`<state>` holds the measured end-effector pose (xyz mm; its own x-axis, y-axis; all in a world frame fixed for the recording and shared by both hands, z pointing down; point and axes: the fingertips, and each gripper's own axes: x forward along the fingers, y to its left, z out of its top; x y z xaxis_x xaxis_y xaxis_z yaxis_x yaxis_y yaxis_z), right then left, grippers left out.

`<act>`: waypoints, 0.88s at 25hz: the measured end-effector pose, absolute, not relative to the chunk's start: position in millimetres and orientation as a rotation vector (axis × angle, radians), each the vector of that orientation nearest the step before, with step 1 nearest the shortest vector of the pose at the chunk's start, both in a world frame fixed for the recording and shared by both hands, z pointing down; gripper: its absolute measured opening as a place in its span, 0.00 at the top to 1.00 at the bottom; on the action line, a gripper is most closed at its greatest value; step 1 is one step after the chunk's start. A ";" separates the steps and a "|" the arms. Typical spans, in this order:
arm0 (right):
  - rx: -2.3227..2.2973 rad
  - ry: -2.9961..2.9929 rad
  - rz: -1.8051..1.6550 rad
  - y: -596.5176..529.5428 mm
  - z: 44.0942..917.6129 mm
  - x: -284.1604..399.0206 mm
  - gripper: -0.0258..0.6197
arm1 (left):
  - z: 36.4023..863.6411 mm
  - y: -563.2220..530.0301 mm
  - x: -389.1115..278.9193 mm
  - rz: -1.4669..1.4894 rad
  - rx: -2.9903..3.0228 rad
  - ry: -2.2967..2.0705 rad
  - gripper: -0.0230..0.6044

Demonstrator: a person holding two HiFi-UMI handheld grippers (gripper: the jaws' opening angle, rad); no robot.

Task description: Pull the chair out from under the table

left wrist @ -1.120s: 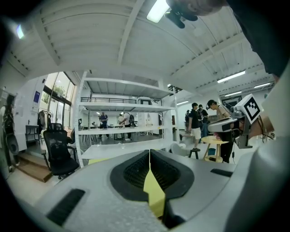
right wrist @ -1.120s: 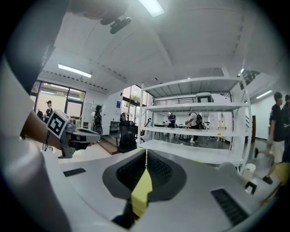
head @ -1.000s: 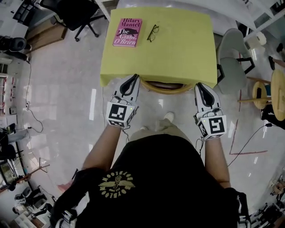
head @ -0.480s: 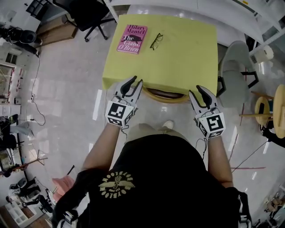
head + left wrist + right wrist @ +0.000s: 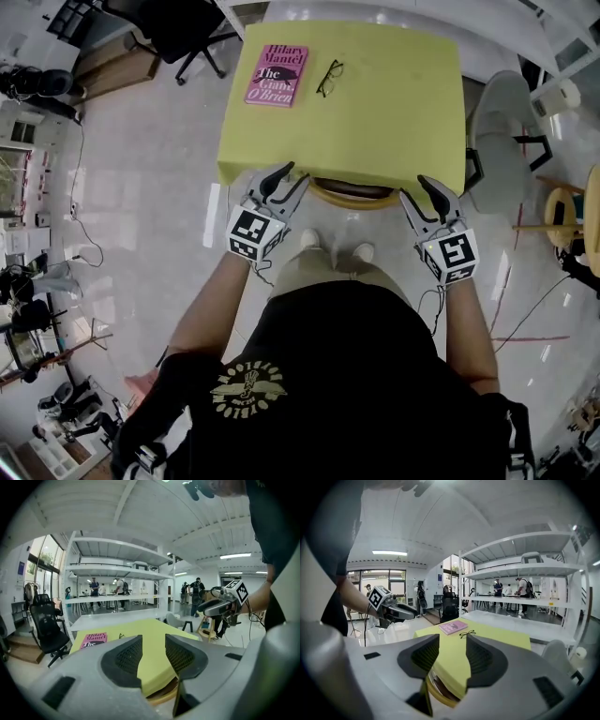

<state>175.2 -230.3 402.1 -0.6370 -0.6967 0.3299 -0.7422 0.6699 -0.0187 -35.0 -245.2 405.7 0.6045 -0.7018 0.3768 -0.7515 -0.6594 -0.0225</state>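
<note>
The chair (image 5: 354,196) is tucked under the yellow table (image 5: 394,112); only its curved wooden back rim shows at the table's near edge. That rim also appears in the left gripper view as chair rim (image 5: 164,696) and in the right gripper view as chair rim (image 5: 440,693). My left gripper (image 5: 289,180) sits just left of the rim, by the table's near left corner. My right gripper (image 5: 424,195) sits just right of it. Both jaws have just been opening and stand open, left gripper (image 5: 153,641) and right gripper (image 5: 453,641), with nothing between them.
A pink book (image 5: 275,75) and a pair of glasses (image 5: 328,78) lie on the table's far left. A black office chair (image 5: 178,23) stands at the far left, a grey chair (image 5: 502,141) and a wooden stool (image 5: 562,211) at the right. My feet (image 5: 333,246) are near the chair.
Both grippers went from shut to open. Both hands dropped a little and stay at the two ends of the chair's back rim.
</note>
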 end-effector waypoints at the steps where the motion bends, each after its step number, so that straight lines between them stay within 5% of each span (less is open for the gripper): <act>1: 1.142 -2.578 0.229 -230.2 407.0 173.7 0.72 | 411.0 -246.8 -35.0 0.554 2.690 -1.201 0.75; 22: 0.886 -2.370 0.331 -228.2 530.0 124.7 0.65 | 549.0 -241.9 -16.2 0.938 2.774 -0.565 0.63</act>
<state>124.7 -228.2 530.0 -0.6101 -0.5186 0.5990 -0.6627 0.7484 -0.0271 -16.2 -241.9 549.0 0.7321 -0.3005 0.6114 -0.4005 -0.9158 0.0295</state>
